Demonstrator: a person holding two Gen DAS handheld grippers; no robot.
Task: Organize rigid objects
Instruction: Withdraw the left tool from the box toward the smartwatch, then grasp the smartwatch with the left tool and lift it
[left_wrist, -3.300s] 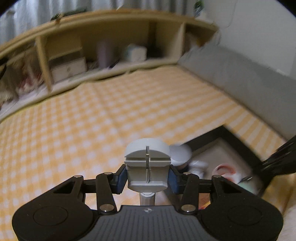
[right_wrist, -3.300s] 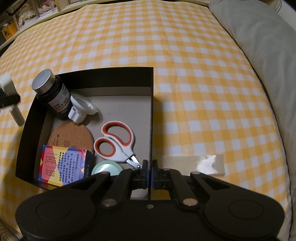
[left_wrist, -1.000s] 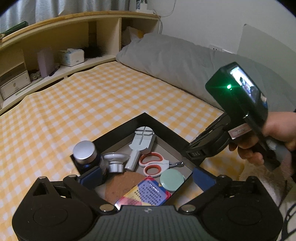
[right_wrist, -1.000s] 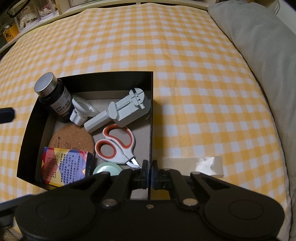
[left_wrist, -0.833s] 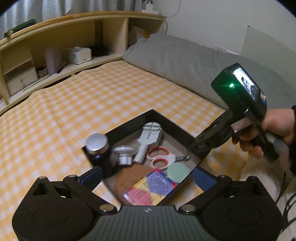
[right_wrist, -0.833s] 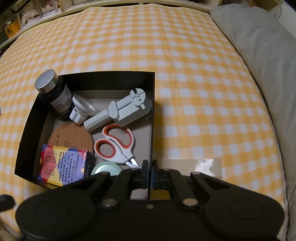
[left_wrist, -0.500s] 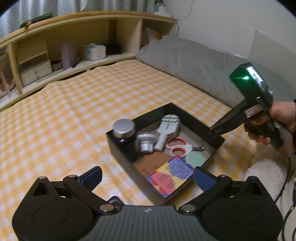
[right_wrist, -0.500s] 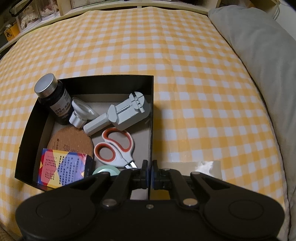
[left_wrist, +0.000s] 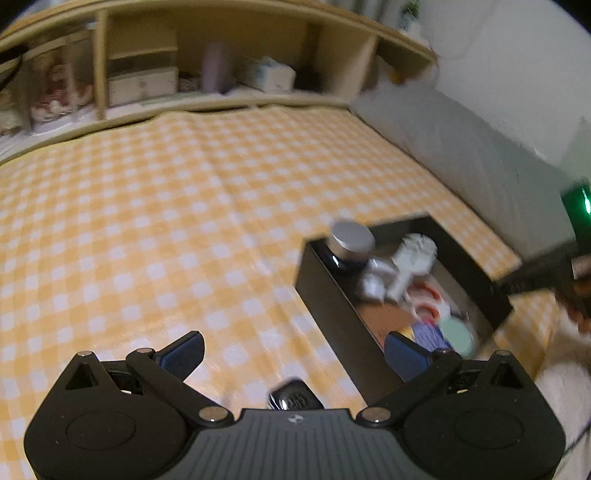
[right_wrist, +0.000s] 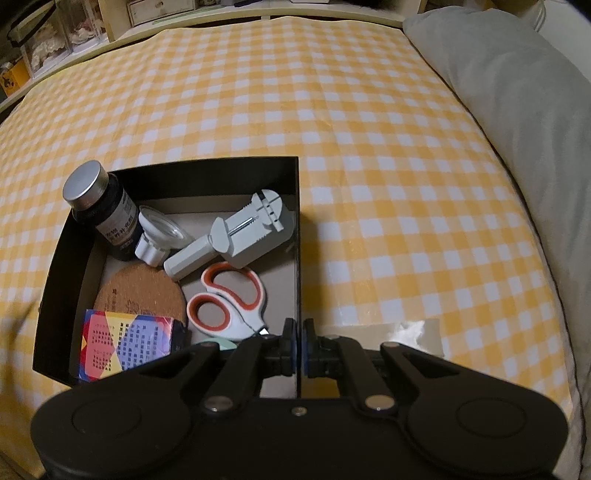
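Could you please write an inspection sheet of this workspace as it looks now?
Surface: yellow checked cloth.
Job's things: black box holds a dark bottle, a grey tool, scissors, a cork disc, a colourful packet, a white lens piece, a mint round lid.
Clutter: small dark object on the cloth near the left tongs, blurred.
Grippers: left tongs open, empty; right tongs shut on the box's wall.
Cables: nothing seen.
Surroundings: grey pillow, wooden shelf.
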